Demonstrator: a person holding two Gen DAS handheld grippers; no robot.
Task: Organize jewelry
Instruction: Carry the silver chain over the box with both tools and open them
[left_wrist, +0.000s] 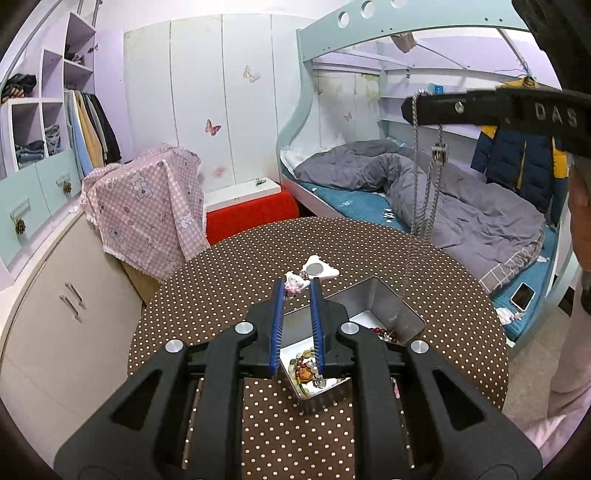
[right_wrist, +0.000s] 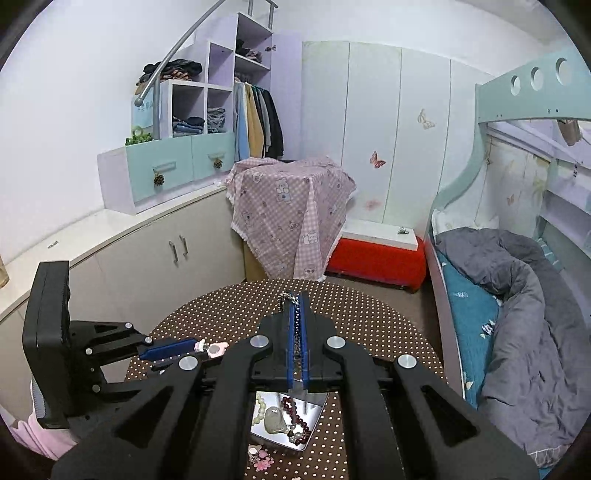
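A silver chain (left_wrist: 419, 177) hangs from the right gripper (right_wrist: 295, 301), whose jaws are pressed together on it, held high above the metal tin (left_wrist: 384, 306) of beads on the dotted round table (left_wrist: 229, 280). The left gripper (left_wrist: 298, 286), tilted downward, pinches one small pink-white charm (left_wrist: 295, 282). "DAS" marks the right gripper's side.

Pretty clearly somebody's bedroom, probably a kid's. A mint bunk bed (left_wrist: 369, 48) is taking up one side with a rumpled grey duvet (left_wrist: 424, 184) lying on it, clothes are hanging in an open lilac wardrobe (right_wrist: 255, 114), and butterfly stickers (left_wrist: 212, 127) are dotting the white wall panels. A small round table (left_wrist: 236, 266) in a polka-dot cloth is sitting in the middle.
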